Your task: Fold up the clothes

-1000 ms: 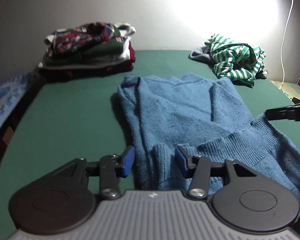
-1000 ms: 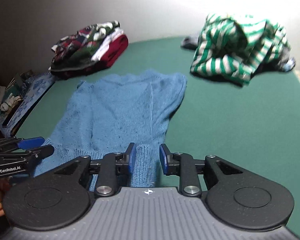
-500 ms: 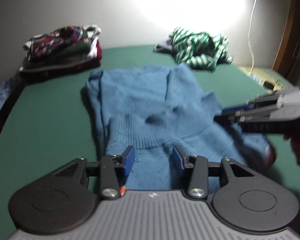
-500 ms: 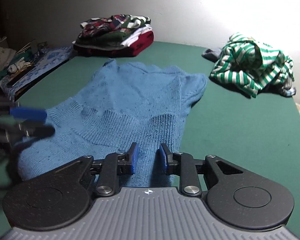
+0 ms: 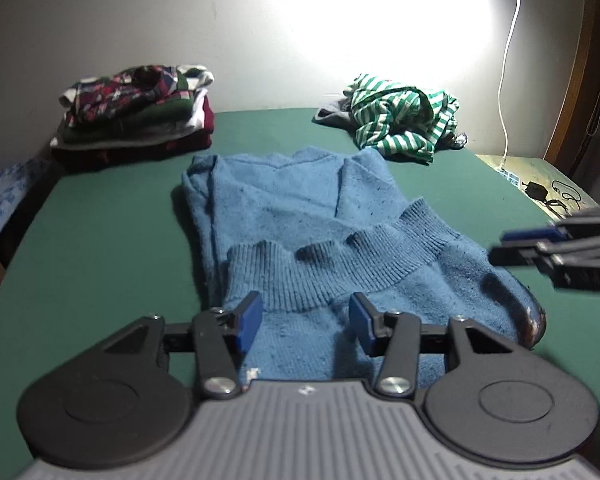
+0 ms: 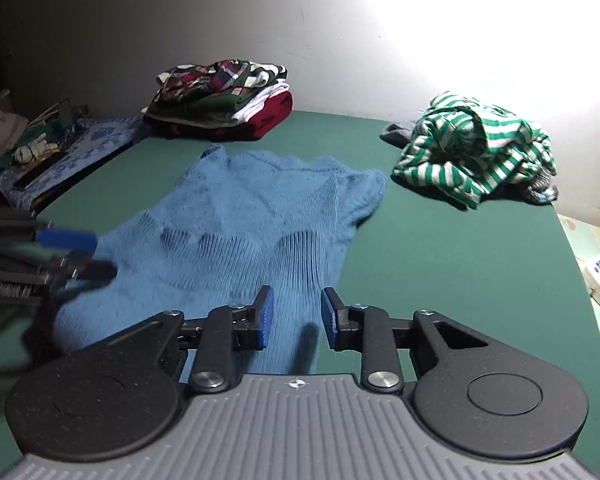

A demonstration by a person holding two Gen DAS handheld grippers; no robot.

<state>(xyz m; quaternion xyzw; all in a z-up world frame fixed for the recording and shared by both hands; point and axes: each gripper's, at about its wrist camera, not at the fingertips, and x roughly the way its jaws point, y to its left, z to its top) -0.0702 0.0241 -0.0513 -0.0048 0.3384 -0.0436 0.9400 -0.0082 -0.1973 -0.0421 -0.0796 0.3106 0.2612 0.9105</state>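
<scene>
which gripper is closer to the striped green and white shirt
Right. The right gripper sits at the blue sweater's edge facing the striped shirt; the left gripper is across the sweater.

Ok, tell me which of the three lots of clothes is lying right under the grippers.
The blue knit sweater, spread flat mid-table with its ribbed hem folded up. The folded stack sits back left and the crumpled green-and-white striped garment back right, both by the wall.

A white cable (image 5: 508, 60) hangs down the wall (image 5: 140, 20).
</scene>
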